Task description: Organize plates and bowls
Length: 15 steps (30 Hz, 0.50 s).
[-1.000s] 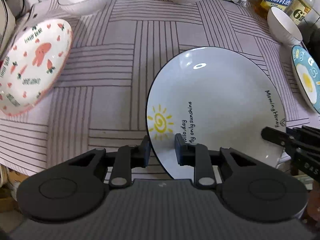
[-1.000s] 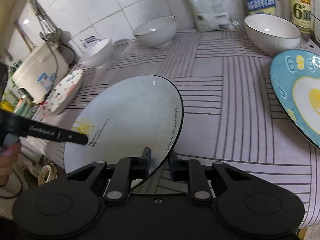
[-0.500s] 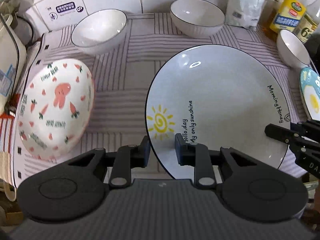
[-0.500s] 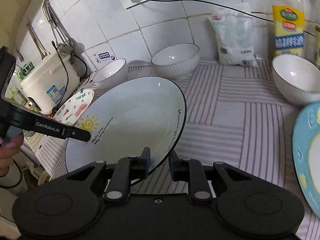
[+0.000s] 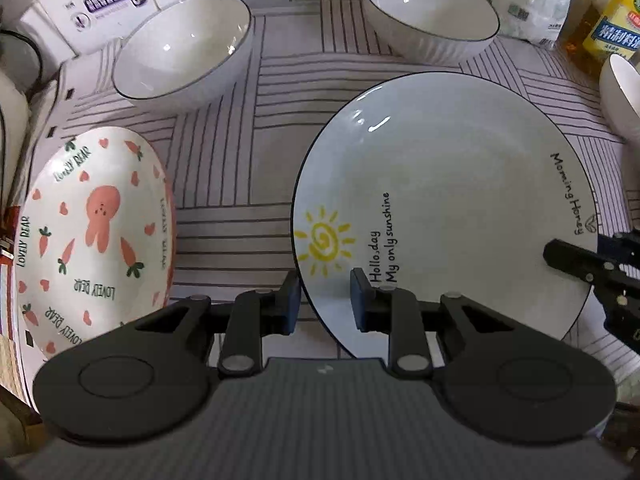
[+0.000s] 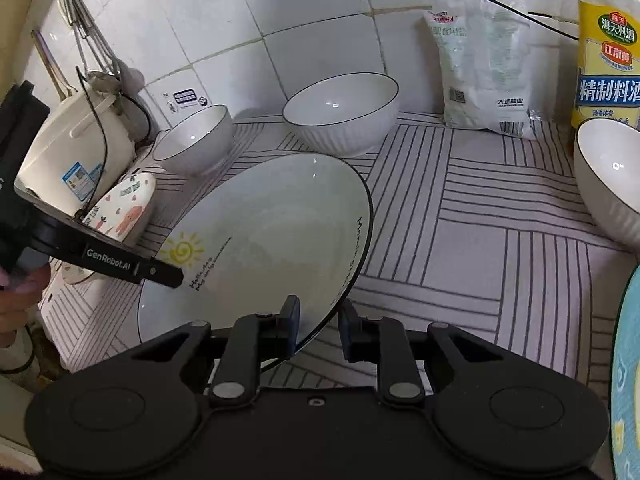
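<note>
I see both my left gripper (image 5: 325, 300) and right gripper (image 6: 318, 326) clamped on the sun plate's (image 5: 444, 208) rim above the striped tablecloth (image 6: 460, 216), white wall tiles (image 6: 312, 40) behind.

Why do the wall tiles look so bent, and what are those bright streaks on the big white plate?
Right wrist view: a fisheye lens bows the wall tiles and darkens the picture's corners. Left wrist view: the streaks are glare from a light reflected on the glossy sun plate; similar highlights sit in the left bowl. Both views are sharp, without motion blur.
</note>
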Each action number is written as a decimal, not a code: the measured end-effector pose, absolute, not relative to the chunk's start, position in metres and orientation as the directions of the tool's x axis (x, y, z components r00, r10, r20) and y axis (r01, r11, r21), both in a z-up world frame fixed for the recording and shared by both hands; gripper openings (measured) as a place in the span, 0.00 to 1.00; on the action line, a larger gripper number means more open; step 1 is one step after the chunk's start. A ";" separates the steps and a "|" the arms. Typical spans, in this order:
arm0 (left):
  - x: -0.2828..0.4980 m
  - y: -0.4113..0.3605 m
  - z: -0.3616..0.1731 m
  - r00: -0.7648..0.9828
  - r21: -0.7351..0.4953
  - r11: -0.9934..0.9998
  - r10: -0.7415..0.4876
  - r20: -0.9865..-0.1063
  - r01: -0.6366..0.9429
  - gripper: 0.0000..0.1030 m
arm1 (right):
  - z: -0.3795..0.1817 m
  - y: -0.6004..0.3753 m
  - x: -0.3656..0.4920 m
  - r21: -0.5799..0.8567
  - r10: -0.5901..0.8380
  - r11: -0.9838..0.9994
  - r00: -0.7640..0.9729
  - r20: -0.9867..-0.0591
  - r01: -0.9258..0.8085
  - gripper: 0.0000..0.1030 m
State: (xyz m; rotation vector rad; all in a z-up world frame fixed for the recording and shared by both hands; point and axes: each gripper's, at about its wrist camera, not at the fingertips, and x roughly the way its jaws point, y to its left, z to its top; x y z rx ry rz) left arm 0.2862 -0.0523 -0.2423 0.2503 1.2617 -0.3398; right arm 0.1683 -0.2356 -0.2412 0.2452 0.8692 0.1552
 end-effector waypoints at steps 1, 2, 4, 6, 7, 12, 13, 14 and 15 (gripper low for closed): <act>0.288 -0.052 -0.243 0.262 -0.004 0.925 -0.113 -0.958 0.381 0.23 | -0.242 -0.237 0.169 0.280 0.234 0.959 0.637 -0.734 -0.029 0.24; 0.288 -0.052 -0.242 0.263 -0.004 0.923 -0.114 -0.958 0.384 0.24 | -0.243 -0.237 0.170 0.276 0.231 0.961 0.639 -0.734 -0.030 0.24; 0.289 -0.051 -0.242 0.268 -0.002 0.919 -0.117 -0.956 0.393 0.24 | -0.246 -0.236 0.171 0.265 0.221 0.964 0.638 -0.737 -0.027 0.24; 0.286 -0.051 -0.241 0.278 0.011 0.917 -0.109 -0.954 0.398 0.23 | -0.248 -0.239 0.169 0.288 0.227 0.957 0.643 -0.731 -0.010 0.24; 0.285 -0.052 -0.241 0.285 0.015 0.921 -0.104 -0.953 0.389 0.23 | -0.250 -0.241 0.167 0.300 0.230 0.954 0.644 -0.729 -0.002 0.24; 0.282 -0.048 -0.229 0.338 0.023 0.937 -0.103 -0.936 0.349 0.25 | -0.252 -0.233 0.164 0.269 0.200 0.963 0.628 -0.752 0.016 0.45; 0.278 -0.042 -0.222 0.349 0.028 0.942 -0.096 -0.932 0.333 0.25 | -0.247 -0.230 0.163 0.248 0.176 0.968 0.619 -0.765 0.031 0.47; 0.274 -0.036 -0.214 0.350 0.022 0.949 -0.095 -0.932 0.315 0.27 | -0.237 -0.227 0.161 0.214 0.133 0.975 0.609 -0.782 0.062 0.50; 0.271 -0.029 -0.205 0.352 0.007 0.954 -0.103 -0.930 0.299 0.31 | -0.230 -0.225 0.159 0.194 0.108 0.978 0.607 -0.787 0.077 0.53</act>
